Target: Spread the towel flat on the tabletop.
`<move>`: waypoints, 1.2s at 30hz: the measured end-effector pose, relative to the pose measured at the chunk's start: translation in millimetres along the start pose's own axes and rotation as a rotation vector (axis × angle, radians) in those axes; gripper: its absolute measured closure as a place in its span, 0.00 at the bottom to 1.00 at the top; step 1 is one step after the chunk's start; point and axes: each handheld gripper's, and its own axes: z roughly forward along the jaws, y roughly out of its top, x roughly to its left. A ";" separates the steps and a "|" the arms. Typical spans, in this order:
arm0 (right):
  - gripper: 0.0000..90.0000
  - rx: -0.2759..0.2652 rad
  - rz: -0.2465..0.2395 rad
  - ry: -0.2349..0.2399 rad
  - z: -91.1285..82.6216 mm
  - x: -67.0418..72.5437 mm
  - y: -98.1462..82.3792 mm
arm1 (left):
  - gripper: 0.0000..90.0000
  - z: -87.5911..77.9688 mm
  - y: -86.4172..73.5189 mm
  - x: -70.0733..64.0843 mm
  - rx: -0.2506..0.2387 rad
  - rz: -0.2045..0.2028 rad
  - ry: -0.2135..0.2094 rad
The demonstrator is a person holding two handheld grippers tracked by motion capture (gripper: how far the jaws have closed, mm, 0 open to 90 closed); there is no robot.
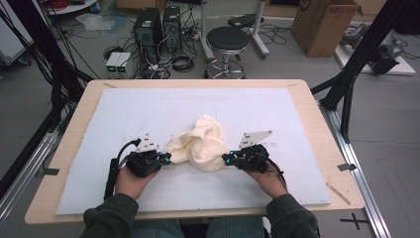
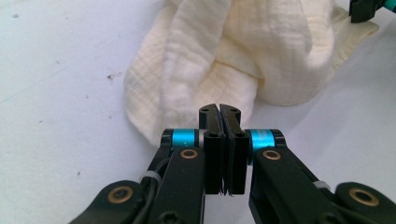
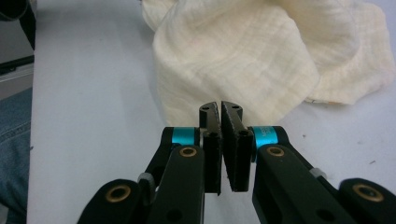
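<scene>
On the pale mat (image 1: 148,109), both the left gripper (image 1: 167,158) and right gripper (image 1: 225,158) sit closed and empty beside the crumpled cloth (image 1: 198,144), so reaching in without opening risks merely shoving it.

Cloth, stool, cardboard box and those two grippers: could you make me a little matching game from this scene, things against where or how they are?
Things:
1. cloth
2. stool
3. box
4. left gripper

Places or states:
A. floor, far right
B. crumpled mid-table
C. fingers shut, empty
D. floor beyond table's far edge

Pairs: 1-B, 2-D, 3-A, 4-C
</scene>
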 end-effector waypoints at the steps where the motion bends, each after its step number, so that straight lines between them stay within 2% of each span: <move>1: 0.97 -0.001 -0.001 0.001 -0.6 0.6 -0.2 | 0.98 -3.1 -1.2 0.4 -0.002 0.005 -0.001; 6: 0.97 0.008 -0.023 -0.003 -7.5 3.8 -2.9 | 0.98 -16.5 -5.8 -2.1 -0.027 0.014 0.006; 10: 0.97 -0.006 -0.024 -0.004 -15.5 6.2 -7.3 | 0.98 -27.0 -8.5 -3.8 -0.048 0.016 0.005; 14: 0.97 0.010 -0.022 -0.002 -18.5 6.6 -15.3 | 0.98 -32.5 -13.7 -2.3 -0.053 0.035 0.011; 19: 0.97 0.040 -0.012 -0.003 -11.9 6.5 -23.1 | 0.98 -24.9 -25.6 5.2 -0.057 -0.008 0.010; 22: 0.97 0.074 -0.011 -0.020 -7.8 5.0 -25.1 | 0.98 -21.4 -27.2 7.4 -0.055 -0.005 0.025; 25: 0.97 0.095 0.015 -0.074 -6.9 -1.9 -28.3 | 0.97 -20.6 -25.8 12.5 -0.082 -0.046 0.043; 26: 0.97 0.088 0.036 -0.085 -8.0 -6.5 -29.8 | 0.95 -20.7 -25.4 13.2 -0.092 -0.051 0.039; 28: 0.92 0.043 0.055 -0.063 -11.6 -8.3 -30.1 | 0.90 -22.5 -24.6 10.7 -0.108 -0.045 0.022; 30: 0.88 0.003 0.036 -0.030 -13.6 -2.8 -27.7 | 0.82 -24.7 -23.8 6.6 -0.130 -0.031 -0.004; 31: 0.86 -0.007 0.013 -0.013 -13.1 1.7 -26.3 | 0.79 -25.7 -23.0 3.7 -0.138 -0.010 -0.032; 33: 0.82 0.006 -0.013 0.036 -6.7 9.7 -24.6 | 0.78 -22.8 -22.1 -1.6 -0.133 0.008 -0.069; 36: 0.77 0.050 -0.036 0.056 4.3 13.7 -23.6 | 0.74 -12.5 -21.5 -9.8 -0.089 0.054 -0.116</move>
